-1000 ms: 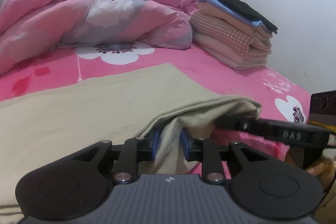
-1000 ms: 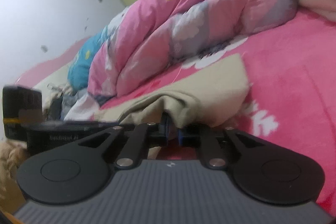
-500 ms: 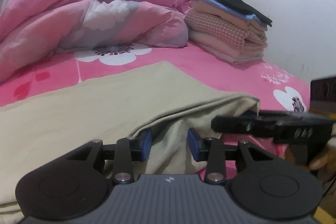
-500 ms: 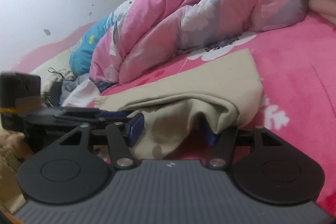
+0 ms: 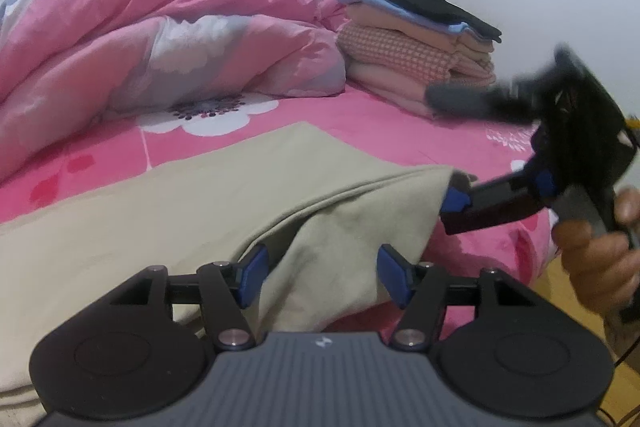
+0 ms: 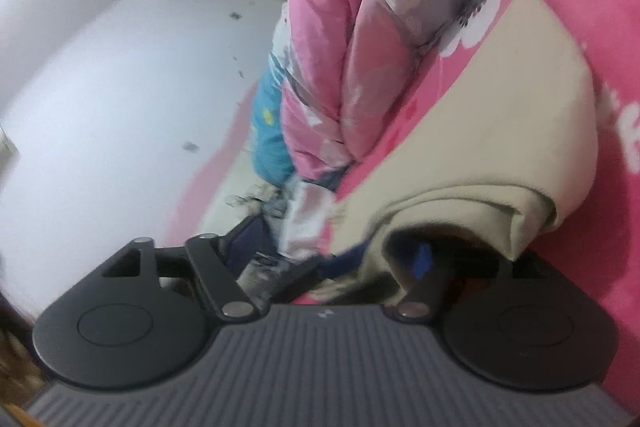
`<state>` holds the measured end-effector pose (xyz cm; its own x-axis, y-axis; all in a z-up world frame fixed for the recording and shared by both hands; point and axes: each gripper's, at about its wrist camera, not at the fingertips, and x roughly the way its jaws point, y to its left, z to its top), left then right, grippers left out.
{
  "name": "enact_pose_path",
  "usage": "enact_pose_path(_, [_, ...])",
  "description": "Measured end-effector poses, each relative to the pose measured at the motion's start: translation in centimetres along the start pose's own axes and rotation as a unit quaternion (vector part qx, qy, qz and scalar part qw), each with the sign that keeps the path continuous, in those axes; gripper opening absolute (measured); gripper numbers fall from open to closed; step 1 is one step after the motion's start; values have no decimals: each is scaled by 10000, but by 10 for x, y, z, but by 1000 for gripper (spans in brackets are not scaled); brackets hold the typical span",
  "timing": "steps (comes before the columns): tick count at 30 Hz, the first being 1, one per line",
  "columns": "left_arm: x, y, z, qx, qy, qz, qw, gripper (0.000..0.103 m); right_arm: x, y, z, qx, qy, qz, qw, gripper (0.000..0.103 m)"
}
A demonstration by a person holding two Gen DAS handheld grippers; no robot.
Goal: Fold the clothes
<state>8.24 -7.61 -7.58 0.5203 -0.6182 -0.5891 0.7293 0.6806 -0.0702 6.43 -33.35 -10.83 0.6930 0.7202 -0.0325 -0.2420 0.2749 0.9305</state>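
A beige garment (image 5: 192, 211) lies folded over on the pink bed sheet (image 5: 384, 119). Its doubled front edge sags between the blue pads of my left gripper (image 5: 322, 273). Those jaws are opening and the pads stand apart from the cloth. At the right, my right gripper (image 5: 444, 151) is tilted and motion-blurred, its jaws opening wide; the lower finger rests at the fold's corner and the upper one is raised clear. In the rolled, blurred right wrist view the garment (image 6: 500, 131) bulges over one pad of the right gripper (image 6: 336, 251), unpinched.
A rumpled pink duvet (image 5: 160, 39) fills the back of the bed. A stack of folded clothes (image 5: 416, 55) stands at the back right by the white wall. A hand (image 5: 600, 251) holds the right gripper past the bed's right edge. A blue pillow (image 6: 272, 131) lies beyond the duvet.
Both grippers were shut on the garment's folded edge; both have opened and let it go. The right gripper has rolled and one finger has swung up off the cloth.
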Motion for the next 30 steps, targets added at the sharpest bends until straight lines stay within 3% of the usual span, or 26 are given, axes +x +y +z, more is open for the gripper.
enact_pose_path(3, [1,0,0,-17,-32,37,10000,59,-1,-3,6,363,3,327,9988,84])
enact_pose_path(4, [2,1,0,-43,-29,46,10000,53,-1,-4,7,446,9,410,9982,84])
enact_pose_path(7, [5,6,3,-170,-2,20,9999,34,1,-7,9,496,49,403,9979,84])
enact_pose_path(14, [15,12,10,-366,27,27,9993,19,5,-9,12,315,122,410,9986,84])
enact_pose_path(18, [18,9,12,-227,-29,250,9994,12,3,0,10,-261,148,148,9994,84])
enact_pose_path(23, [17,9,14,-209,-99,301,9993,11,0,5,0,-1172,257,-586,9910,82])
enact_pose_path(26, [15,13,15,-314,-111,250,9991,10,12,13,-10,-2075,532,-1144,9701,82])
enact_pose_path(28, [14,16,17,-381,-122,218,9990,10,21,19,-20,-2823,709,-1634,9426,81])
enact_pose_path(30, [13,20,19,-468,-138,193,9986,10,28,29,-35,-3744,847,-1908,9035,81])
